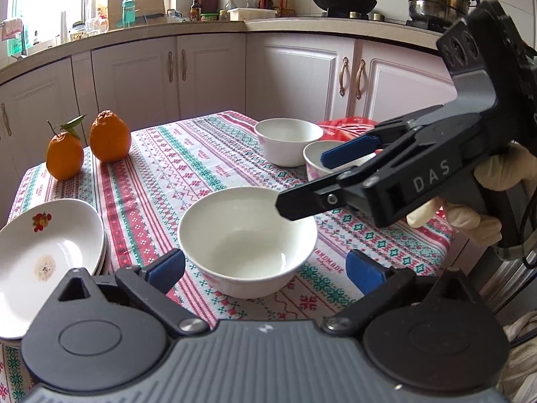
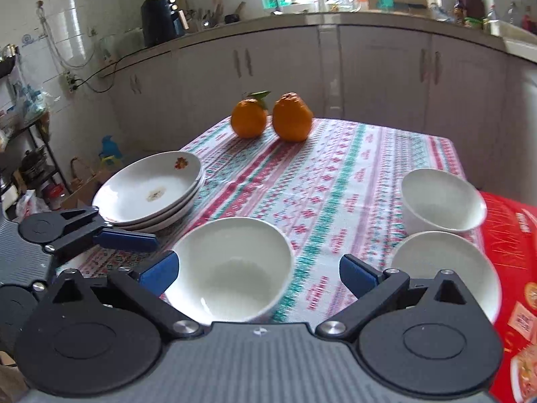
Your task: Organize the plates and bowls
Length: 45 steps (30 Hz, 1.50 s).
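Left gripper (image 1: 265,270) tipped downward, jaws spread wide, nothing gripped, right gripper (image 2: 258,273) alongside, angled down, jaws wide, gloved hand (image 1: 483,198) on its handle

The left gripper (image 1: 265,270) is showing a grey ribbed body, two round black discs, black linkage arms fixed with silver screws, and blue pads (image 1: 166,270) on its fingertips. The right gripper (image 2: 258,273) is showing the same build. Seen from the left wrist camera, the right gripper is carrying white letters "DAS" on its black side, and a black block with two round sockets is sitting above those letters. Below the letters, a hand (image 1: 483,198) is wearing what looks like a pale glove; black cables are trailing beside it.
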{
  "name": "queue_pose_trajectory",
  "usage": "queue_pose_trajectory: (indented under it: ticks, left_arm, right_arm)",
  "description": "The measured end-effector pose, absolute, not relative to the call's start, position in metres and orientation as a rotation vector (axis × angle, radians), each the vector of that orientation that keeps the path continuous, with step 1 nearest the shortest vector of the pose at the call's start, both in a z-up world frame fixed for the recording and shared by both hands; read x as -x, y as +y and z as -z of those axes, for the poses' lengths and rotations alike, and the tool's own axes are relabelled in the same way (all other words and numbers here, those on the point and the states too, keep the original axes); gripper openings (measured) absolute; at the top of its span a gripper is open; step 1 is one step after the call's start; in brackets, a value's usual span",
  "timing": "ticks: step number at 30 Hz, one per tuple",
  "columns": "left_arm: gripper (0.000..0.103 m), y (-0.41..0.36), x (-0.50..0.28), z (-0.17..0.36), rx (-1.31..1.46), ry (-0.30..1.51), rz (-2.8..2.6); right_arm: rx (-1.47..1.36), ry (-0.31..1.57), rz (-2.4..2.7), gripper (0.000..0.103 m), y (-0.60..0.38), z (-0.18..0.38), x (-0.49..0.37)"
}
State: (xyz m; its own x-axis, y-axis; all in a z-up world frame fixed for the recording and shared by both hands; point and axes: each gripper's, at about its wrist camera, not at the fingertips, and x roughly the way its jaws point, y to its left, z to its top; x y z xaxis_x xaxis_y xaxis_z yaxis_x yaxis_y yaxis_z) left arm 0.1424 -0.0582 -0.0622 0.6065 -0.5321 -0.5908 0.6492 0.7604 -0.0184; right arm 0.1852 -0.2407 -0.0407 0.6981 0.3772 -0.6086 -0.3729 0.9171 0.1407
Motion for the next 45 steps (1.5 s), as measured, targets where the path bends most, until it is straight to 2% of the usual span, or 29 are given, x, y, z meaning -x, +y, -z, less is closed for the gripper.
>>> queue_pose_trajectory:
  ticks: [15,22,32,45]
  left_arm:
    - [0.102,-0.086,-0.144,0.039,-0.239,0.581,0.742]
    - [0.102,-0.111,-0.151,0.035,-0.290,0.553,0.781]
    - [0.102,-0.163,-0.168,0.051,-0.344,0.550,0.820]
    - [0.099,-0.211,-0.191,0.083,-0.307,0.659,0.782]
  right_arm:
    - [0.090,0.651,-0.118,0.103,-0.301,0.053,-0.152]
    - [0.052,0.654,-0.109,0.103,-0.317,0.058,-0.154]
    - [-0.075,0.642,-0.100,0.103,-0.365,0.047,-0.171]
    - [-0.106,0.723,-0.206,0.102,-0.383,0.058,-0.215]
